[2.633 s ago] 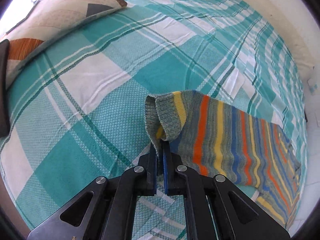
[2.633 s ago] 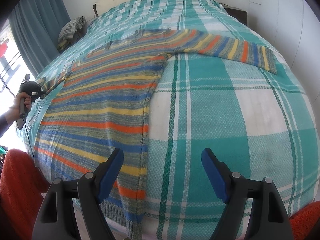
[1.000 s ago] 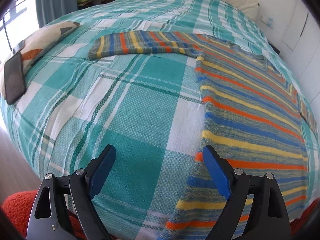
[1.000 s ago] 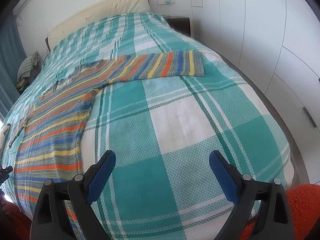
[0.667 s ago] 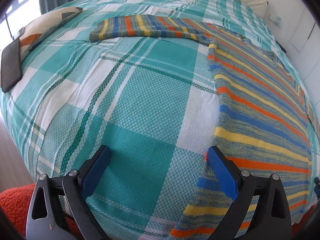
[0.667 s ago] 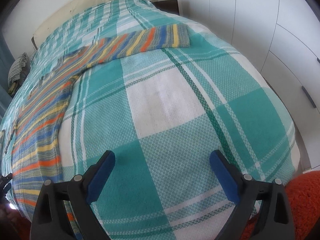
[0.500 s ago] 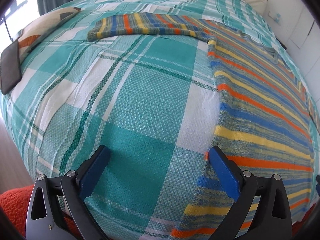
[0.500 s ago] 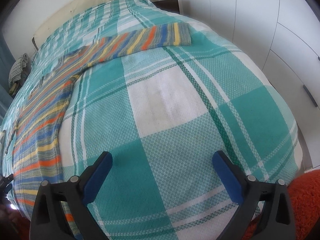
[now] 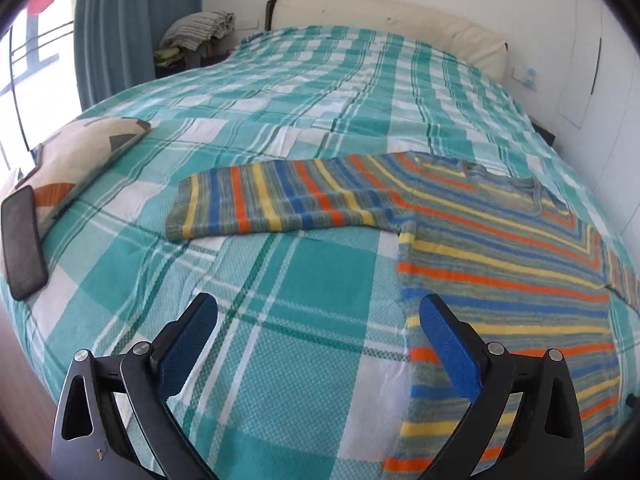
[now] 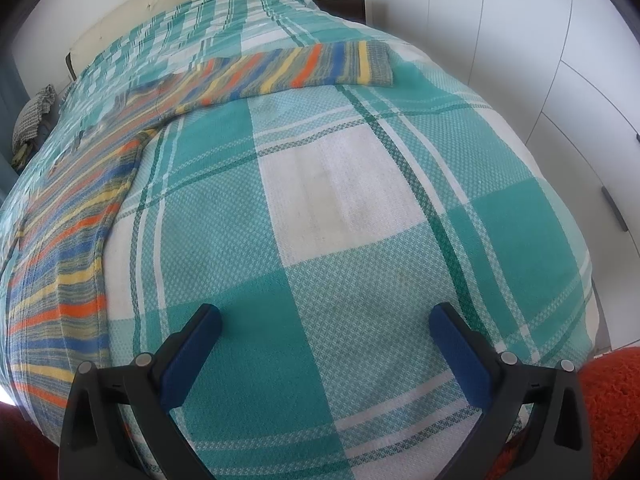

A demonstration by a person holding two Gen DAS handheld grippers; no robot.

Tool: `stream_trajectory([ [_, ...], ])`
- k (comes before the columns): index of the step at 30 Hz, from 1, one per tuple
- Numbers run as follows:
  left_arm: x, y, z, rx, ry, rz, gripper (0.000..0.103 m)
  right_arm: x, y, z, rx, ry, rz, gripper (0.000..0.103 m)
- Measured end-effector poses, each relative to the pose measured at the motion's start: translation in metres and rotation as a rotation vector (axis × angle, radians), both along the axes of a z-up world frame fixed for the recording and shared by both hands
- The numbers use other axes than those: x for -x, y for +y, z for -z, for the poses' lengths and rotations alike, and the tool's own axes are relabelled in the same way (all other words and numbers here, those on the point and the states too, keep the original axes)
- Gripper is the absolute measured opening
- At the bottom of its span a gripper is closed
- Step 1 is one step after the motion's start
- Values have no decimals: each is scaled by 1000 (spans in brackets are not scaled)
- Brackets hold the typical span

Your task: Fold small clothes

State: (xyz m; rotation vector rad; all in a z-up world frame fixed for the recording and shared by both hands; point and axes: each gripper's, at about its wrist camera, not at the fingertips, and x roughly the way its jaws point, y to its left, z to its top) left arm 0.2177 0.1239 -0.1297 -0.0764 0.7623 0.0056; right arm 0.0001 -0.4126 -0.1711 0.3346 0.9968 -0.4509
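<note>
Lying flat across the teal-and-white checked bedspread (image 9: 280, 280), the striped knitted sweater (image 9: 500, 248) spreads its sleeves toward both side edges. Its body edge sits just beside the left gripper (image 9: 318, 332), nearer than the right gripper (image 10: 325, 340); both jaws stand wide, the right's opening, both empty.

striped sweater (image 9: 500, 248), teal plaid bedspread (image 9: 320, 300)

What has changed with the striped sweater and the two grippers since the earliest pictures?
The left hand-held gripper let go of the sweater's sleeve cuff, which now lies flat on the bedspread, and drew back, open. The right hand-held gripper, empty, is opening wider. The sweater body and phone stayed put.
</note>
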Motion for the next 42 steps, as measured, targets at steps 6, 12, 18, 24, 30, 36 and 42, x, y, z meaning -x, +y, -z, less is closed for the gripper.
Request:
stream_trajectory([
  [6,-80,20,76,-15,208,-48,103,0,0,0,1,-3,-1,103],
  [12,-66,14,72,-66,147,-55,103,-1,-1,1,12,3,-1,103],
  [18,-66,18,73,-38,149,-52,103,-3,0,2,13,2,-1,103],
  [24,-67,18,73,-40,149,-52,103,-2,1,2,19,5,-2,103],
  [30,-67,18,73,-39,149,-52,103,-1,0,2,16,0,-3,103],
  [36,-67,18,73,-40,149,-52,103,2,-1,1,9,0,-11,103],
  [42,-67,18,73,-40,149,-52,103,1,0,1,6,0,-11,103],
])
